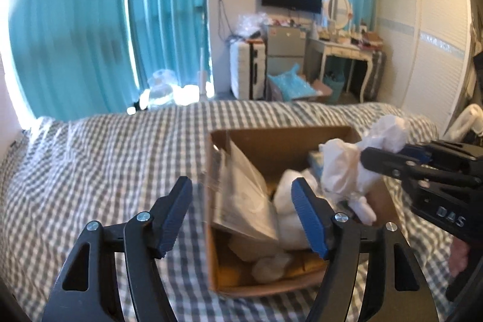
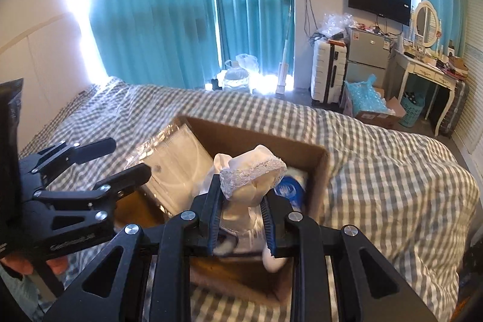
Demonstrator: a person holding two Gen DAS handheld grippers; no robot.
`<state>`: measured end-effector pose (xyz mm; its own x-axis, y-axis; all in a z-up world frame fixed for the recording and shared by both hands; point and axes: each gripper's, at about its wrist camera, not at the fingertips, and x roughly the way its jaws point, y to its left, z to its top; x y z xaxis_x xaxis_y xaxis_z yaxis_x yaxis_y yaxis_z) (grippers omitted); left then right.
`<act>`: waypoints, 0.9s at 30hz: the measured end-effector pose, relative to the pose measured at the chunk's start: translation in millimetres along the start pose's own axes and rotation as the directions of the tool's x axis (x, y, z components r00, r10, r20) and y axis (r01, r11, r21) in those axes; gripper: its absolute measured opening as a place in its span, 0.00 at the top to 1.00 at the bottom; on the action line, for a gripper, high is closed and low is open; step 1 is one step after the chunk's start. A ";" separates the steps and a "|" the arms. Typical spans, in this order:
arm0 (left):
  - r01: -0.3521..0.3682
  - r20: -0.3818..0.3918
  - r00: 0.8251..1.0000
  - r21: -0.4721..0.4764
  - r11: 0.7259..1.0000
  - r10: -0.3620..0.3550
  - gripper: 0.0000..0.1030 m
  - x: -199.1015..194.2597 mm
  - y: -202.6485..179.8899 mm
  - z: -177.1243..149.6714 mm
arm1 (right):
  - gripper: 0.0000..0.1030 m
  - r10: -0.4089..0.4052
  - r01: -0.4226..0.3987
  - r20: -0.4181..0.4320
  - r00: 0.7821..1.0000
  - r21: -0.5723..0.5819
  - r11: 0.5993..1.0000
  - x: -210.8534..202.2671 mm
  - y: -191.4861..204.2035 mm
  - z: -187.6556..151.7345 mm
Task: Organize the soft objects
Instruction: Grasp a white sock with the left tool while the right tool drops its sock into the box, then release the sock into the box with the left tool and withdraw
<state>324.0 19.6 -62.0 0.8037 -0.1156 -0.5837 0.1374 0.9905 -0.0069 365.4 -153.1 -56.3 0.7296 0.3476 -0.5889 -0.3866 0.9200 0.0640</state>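
An open cardboard box (image 1: 289, 138) sits on the checked bed and holds a clear plastic packet (image 1: 244, 201), white soft items (image 1: 289, 201) and a blue pack (image 1: 315, 160). My left gripper (image 1: 241, 216) is open and empty over the box's near left corner; it also shows in the right wrist view (image 2: 120, 159). My right gripper (image 2: 241, 216) is shut on a cream cloth bundle with lace trim (image 2: 250, 177) and holds it above the box (image 2: 320, 159). In the left wrist view the right gripper (image 1: 374, 159) and the bundle (image 1: 347, 165) hang over the box's right side.
The grey-and-white checked bedcover (image 1: 105, 159) spreads all around the box. Beyond the bed are teal curtains (image 1: 90, 29), a white suitcase (image 2: 327, 71), a small fridge (image 2: 366, 56), a white dressing table (image 2: 428, 71) and a box of blue packing (image 2: 368, 101).
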 end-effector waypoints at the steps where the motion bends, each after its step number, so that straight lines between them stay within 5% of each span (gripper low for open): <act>1: -0.007 0.012 1.000 0.001 1.000 0.007 0.33 -2.0 3.1 1.5 | 0.77 0.009 -0.009 0.003 1.000 0.002 1.000 4.3 1.0 3.5; 5: -0.033 0.033 0.999 0.006 0.999 0.033 0.33 -6.1 10.7 3.6 | 0.72 0.030 -0.031 0.022 0.999 0.014 0.999 20.8 6.0 16.3; 8: -0.044 0.037 0.998 0.002 0.999 0.043 0.33 -11.1 14.7 2.9 | 0.22 -0.004 0.004 0.016 1.000 0.013 1.000 29.7 11.2 21.8; 18: -0.061 0.093 0.994 0.001 0.998 0.061 0.31 -78.4 2.8 6.1 | 0.22 -0.059 0.053 0.063 0.996 0.090 0.995 -45.1 -3.4 24.9; 20: -0.062 0.134 0.989 0.001 0.998 0.062 0.21 -106.3 -4.8 11.9 | 0.22 -0.082 0.075 0.100 0.992 0.072 0.995 -80.3 -0.8 28.4; 27: -0.038 0.320 0.947 0.024 0.999 0.028 0.19 -217.1 -32.8 29.8 | 0.16 -0.137 0.131 0.271 0.953 0.037 0.991 -209.3 19.3 34.8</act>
<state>162.3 9.9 89.1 0.9501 -0.1054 -0.2935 0.1208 0.9921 0.0349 224.9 -201.7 96.3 0.9007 0.2546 -0.3520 -0.2661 0.9638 0.0162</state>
